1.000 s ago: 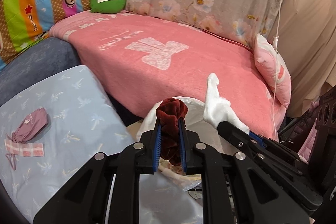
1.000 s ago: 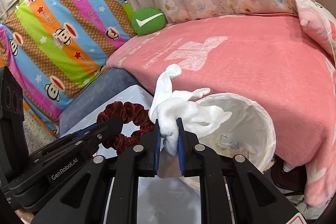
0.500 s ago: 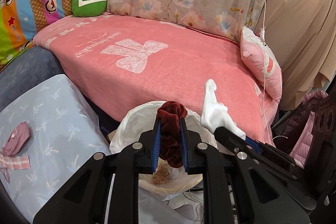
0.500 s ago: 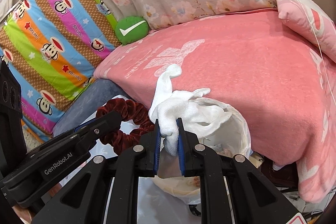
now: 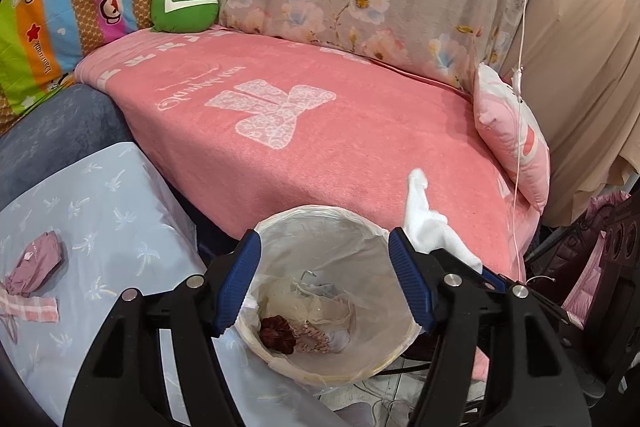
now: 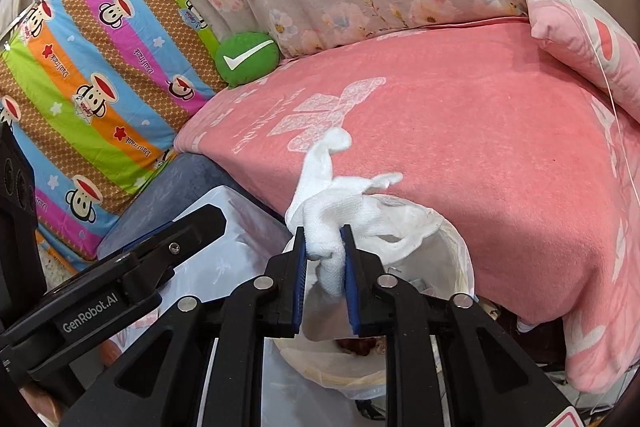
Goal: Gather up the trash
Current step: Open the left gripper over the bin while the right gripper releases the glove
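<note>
Left gripper (image 5: 324, 283) spread over bin (image 5: 276, 223), scrunchie (image 5: 278, 334) dropped; right gripper (image 6: 325, 259) jaws easing, pinching cloth (image 6: 332, 203).
Risk: cloth hangs near the bin's left rim; a loosening pinch could drop it outside.

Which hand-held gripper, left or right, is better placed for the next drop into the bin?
Right. The right hand-held gripper holds the white cloth over the bin. The left hand-held gripper has just opened and is empty; the red scrunchie lies inside.
</note>
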Action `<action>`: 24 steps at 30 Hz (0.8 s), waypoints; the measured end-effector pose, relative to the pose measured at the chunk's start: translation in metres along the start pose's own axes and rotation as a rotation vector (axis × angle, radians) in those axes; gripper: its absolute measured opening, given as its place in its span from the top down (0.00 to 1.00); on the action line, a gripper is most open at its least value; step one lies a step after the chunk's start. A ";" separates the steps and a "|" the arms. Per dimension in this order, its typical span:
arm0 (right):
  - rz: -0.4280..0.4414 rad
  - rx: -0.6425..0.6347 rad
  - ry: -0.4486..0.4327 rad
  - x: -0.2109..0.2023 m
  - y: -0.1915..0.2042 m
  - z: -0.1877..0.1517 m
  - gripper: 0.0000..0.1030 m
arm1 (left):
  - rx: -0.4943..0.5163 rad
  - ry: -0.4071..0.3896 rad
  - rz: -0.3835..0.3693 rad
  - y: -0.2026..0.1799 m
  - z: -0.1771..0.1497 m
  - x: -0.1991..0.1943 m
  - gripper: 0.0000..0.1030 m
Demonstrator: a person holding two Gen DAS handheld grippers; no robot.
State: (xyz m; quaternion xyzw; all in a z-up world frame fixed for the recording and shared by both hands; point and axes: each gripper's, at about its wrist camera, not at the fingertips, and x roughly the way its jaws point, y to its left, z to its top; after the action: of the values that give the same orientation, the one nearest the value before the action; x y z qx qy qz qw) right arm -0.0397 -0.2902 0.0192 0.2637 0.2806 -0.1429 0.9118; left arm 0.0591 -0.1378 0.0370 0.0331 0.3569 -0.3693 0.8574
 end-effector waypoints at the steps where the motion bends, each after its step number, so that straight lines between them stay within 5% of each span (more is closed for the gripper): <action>1: 0.001 -0.002 0.000 0.001 0.001 0.000 0.81 | -0.005 0.000 0.004 0.002 0.000 0.000 0.38; 24: 0.017 -0.052 0.024 0.009 0.027 -0.002 0.74 | -0.069 -0.009 0.040 0.030 -0.006 -0.011 0.38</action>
State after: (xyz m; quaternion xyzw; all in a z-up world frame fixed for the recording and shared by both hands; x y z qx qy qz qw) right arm -0.0223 -0.2680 0.0226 0.2440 0.2927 -0.1245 0.9161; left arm 0.0701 -0.1071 0.0331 0.0091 0.3650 -0.3394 0.8669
